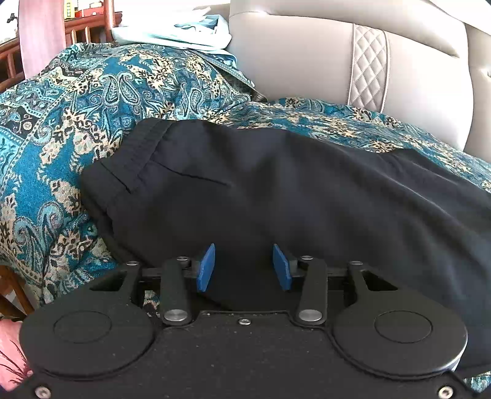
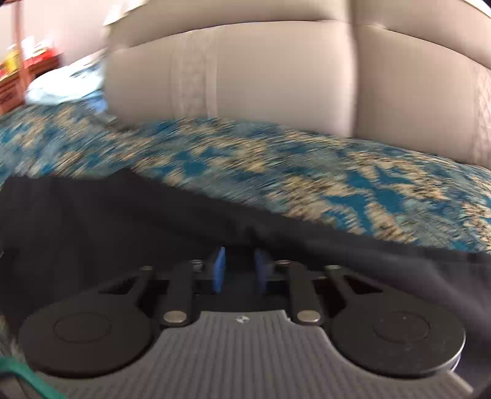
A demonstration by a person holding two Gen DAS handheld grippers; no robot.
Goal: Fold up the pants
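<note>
Black pants (image 1: pixel 260 184) lie flat on a teal paisley bedspread (image 1: pixel 76 101), waistband at the left. My left gripper (image 1: pixel 244 267) is open with blue pads, just above the pants' near edge, holding nothing. In the blurred right wrist view, the pants (image 2: pixel 107 214) fill the lower left and stretch to the right. My right gripper (image 2: pixel 239 270) hovers over the dark cloth with its blue pads a small gap apart; I cannot tell whether cloth lies between them.
A beige padded headboard (image 1: pixel 337 61) rises behind the bed and also shows in the right wrist view (image 2: pixel 245 76). Light blue cloth (image 1: pixel 184 30) is piled at the back left. Wooden furniture (image 1: pixel 86 24) stands beyond it.
</note>
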